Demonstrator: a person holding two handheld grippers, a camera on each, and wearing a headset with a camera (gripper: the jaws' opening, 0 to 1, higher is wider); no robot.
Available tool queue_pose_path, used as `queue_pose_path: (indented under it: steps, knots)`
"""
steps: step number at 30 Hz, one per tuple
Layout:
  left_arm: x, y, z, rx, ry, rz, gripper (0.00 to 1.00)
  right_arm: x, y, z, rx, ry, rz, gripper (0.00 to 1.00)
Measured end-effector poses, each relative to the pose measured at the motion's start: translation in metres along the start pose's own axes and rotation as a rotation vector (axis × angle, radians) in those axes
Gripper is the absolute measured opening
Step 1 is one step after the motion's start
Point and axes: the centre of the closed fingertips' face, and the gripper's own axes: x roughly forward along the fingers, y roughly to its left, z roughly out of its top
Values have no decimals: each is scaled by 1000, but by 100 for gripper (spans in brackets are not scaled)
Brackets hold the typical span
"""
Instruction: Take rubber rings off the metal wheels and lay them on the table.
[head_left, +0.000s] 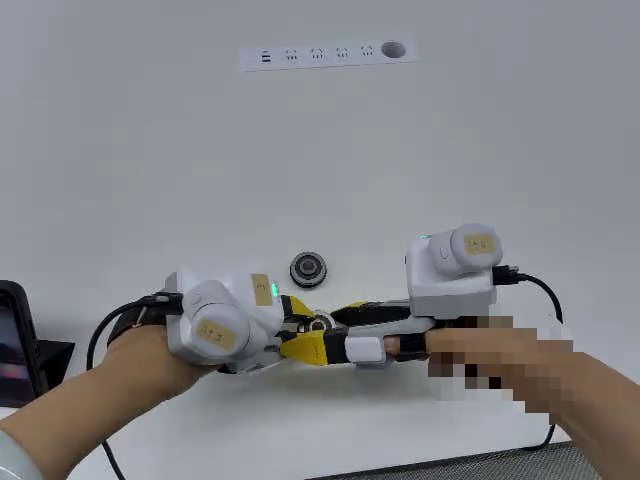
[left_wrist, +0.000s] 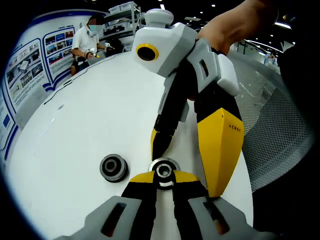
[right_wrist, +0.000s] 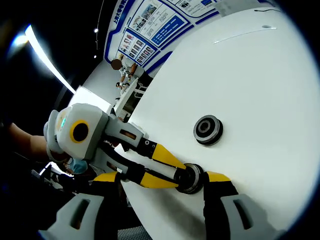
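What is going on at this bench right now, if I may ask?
A person holds a gripper in each hand over a white table. The left gripper has its fingers closed on a small metal wheel. The right gripper meets it from the opposite side, fingers apart around the same wheel. Whether they have caught its rubber ring is unclear. A second wheel lies on the table beyond, untouched.

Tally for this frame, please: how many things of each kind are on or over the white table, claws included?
Metal wheels: 2 (loose wheel; held wheel)
Claws: 2 (left claw; right claw)
Power strip: 1
Dark screen: 1
Total: 6
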Motion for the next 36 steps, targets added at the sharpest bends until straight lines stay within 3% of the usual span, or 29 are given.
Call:
queue_pose_path:
  steps: [21,31,36]
  knots:
    - [0,0,0,-7,0,3,11,-9,6,-11,18,12,17,68]
    - [0,0,-1,-8,-1,4,11,-12,5,-10,34,3,17,64]
    - [0,0,-1,-10,-2,5,11,-11,-3,-10,63,-2,2,57]
